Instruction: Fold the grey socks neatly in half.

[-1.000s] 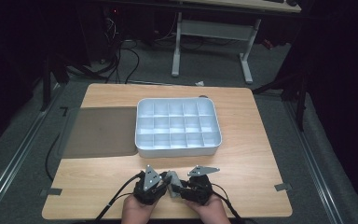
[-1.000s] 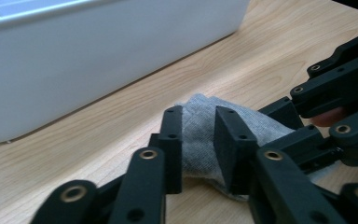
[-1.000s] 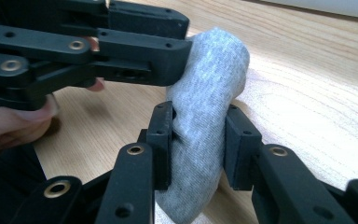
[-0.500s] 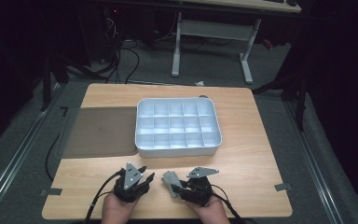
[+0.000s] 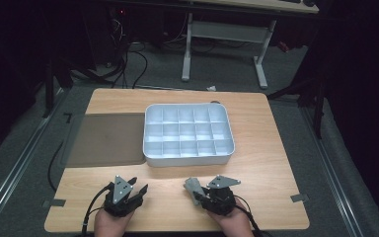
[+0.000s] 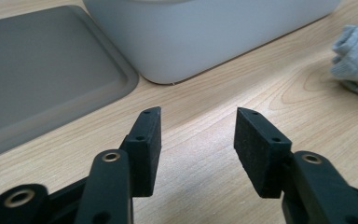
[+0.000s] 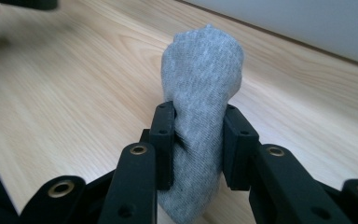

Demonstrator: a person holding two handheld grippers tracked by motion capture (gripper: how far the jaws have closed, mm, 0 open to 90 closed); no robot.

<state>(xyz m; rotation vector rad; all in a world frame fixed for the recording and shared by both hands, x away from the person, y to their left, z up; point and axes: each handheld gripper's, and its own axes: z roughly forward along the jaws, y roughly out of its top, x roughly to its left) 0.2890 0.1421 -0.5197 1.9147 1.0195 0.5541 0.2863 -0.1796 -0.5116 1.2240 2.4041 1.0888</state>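
Right gripper (image 7: 198, 140) has its fingers (image 7: 164, 140) clamped on a rolled grey sock (image 7: 200, 88), bundle poking up past the tips, probably so it stays rolled for dropping into a cell. Left gripper (image 6: 198, 140) has just been opening, nothing between its fingers, likely freshly let go. Both hover low over the desk (image 5: 266, 163), near edge, with the white divided tray (image 5: 150, 133) ahead and a grey mat (image 5: 103, 138) touching its left side.

Jaws just opened, nothing between; wood table (image 6: 205, 154) below, grey mat (image 6: 42, 74) left, white bin (image 6: 205, 32) ahead, sock (image 6: 356, 60) right.
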